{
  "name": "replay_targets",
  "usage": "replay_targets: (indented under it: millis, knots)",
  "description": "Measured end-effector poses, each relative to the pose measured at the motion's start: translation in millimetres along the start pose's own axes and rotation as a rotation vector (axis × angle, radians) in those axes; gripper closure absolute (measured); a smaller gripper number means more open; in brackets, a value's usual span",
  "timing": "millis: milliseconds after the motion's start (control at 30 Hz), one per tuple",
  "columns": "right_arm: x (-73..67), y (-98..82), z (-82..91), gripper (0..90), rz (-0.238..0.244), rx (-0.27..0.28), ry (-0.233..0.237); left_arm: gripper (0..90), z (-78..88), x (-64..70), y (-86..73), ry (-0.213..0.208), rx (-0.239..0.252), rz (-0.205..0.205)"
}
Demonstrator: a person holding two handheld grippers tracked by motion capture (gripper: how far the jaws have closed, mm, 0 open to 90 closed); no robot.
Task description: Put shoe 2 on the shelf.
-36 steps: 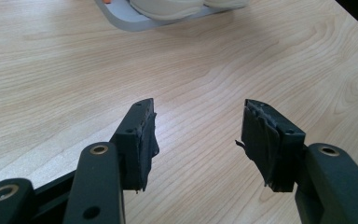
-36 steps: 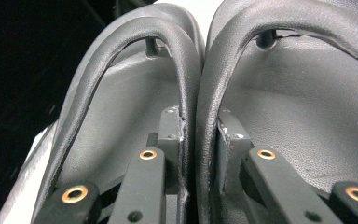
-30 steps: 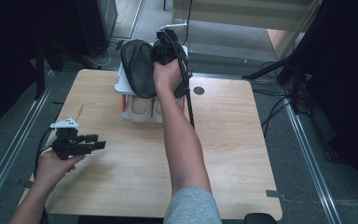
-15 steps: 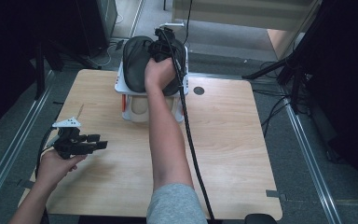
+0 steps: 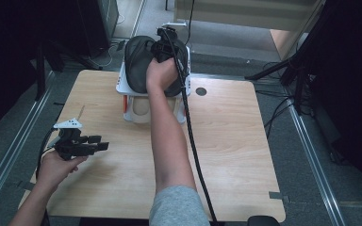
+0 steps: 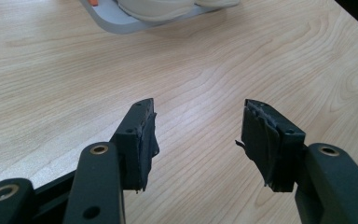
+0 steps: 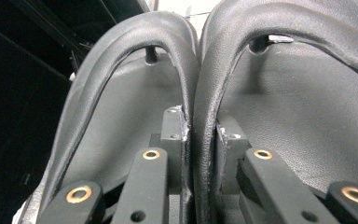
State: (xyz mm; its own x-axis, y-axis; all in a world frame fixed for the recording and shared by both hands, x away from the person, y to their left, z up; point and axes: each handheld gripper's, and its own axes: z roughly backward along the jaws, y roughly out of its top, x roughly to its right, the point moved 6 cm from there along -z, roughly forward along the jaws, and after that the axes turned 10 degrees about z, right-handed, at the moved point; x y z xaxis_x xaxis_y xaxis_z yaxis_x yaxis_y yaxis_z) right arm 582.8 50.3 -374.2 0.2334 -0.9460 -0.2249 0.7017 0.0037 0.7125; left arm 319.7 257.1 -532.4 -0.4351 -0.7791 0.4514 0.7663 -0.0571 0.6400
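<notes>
A pair of black sandals (image 5: pixel 139 66) lies on top of a white shoe rack (image 5: pixel 122 87) at the table's far edge. My right gripper (image 5: pixel 166 44) reaches into them from above. In the right gripper view my right gripper (image 7: pixel 200 126) has the two inner straps (image 7: pixel 193 70) side by side between its jaws. The jaws have just been closing, and the pads press on the straps. My left gripper (image 5: pixel 104 143) is held over the left of the table, open. Between its jaws (image 6: pixel 198 126) there is only bare wood.
Pale shoes (image 5: pixel 141 110) sit on the rack's lower shelf, and their soles (image 6: pixel 163 7) show at the top of the left gripper view. A black cable (image 5: pixel 193 141) trails from the right gripper across the wooden table (image 5: pixel 245 150). Dark stands and rails surround the table.
My right hand and forearm have shifted a little to the left over the sandals. The left gripper has stayed where it was.
</notes>
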Motion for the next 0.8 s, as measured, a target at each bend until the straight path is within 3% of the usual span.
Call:
replay_targets:
  millis: [133, 300, 800]
  knots:
    - [-0.1, -0.4, -0.1, 77.6, -0.003, 0.001, 0.0, 45.4, 0.2, 0.2, 0.2, -0.002, 0.005, 0.001]
    - [-1.9, -0.1, 0.2, 68.0, 0.005, 0.007, 0.031, 45.5, -0.1, -0.2, 0.2, -0.002, 0.001, 0.0]
    - [-3.6, -5.2, 9.0, 61.7, 0.056, -0.001, 0.06, 45.4, 0.2, -1.4, 0.6, 0.004, -0.001, 0.001]
